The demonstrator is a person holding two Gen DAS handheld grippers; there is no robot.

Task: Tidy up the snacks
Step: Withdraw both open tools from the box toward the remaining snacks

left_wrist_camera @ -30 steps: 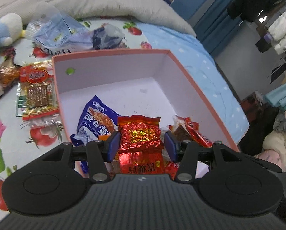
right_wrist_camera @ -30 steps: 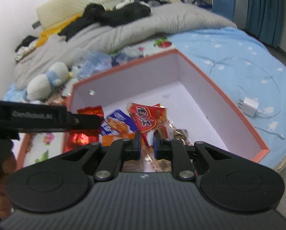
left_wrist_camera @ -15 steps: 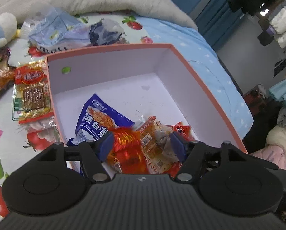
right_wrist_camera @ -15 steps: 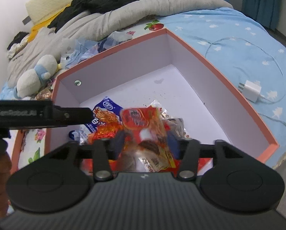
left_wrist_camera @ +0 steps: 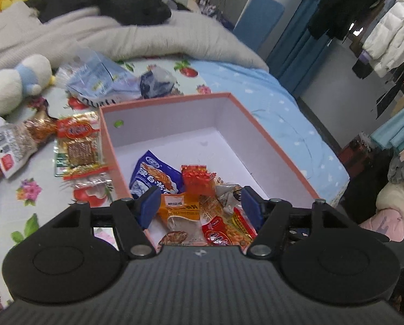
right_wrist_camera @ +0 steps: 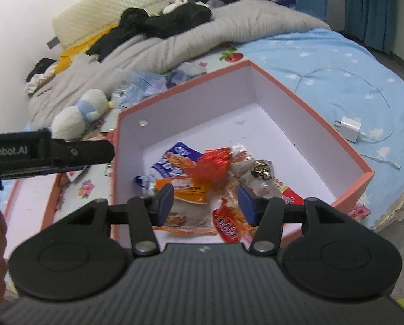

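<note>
Snack packets (left_wrist_camera: pixel 194 203) piled inside pink box (left_wrist_camera: pixel 269 146).

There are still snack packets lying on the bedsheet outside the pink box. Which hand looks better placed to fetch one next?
Probably the left. The left gripper is open and empty, and the red-topped packet lies just outside the box wall on its side. The right gripper, also open and empty, sits over the box's middle, farther from it.

The far half of the pink box (left_wrist_camera: pixel 256 124) is bare floor, open from above, while its near corner is heaped with snack packets (left_wrist_camera: pixel 191 197). Left of the box, loose packets (left_wrist_camera: pixel 77 146) and a plush toy (left_wrist_camera: pixel 15 81) crowd the bed. To its right lie a charger (right_wrist_camera: pixel 349 128) and cable (right_wrist_camera: pixel 375 89) on otherwise open sheet.
</note>
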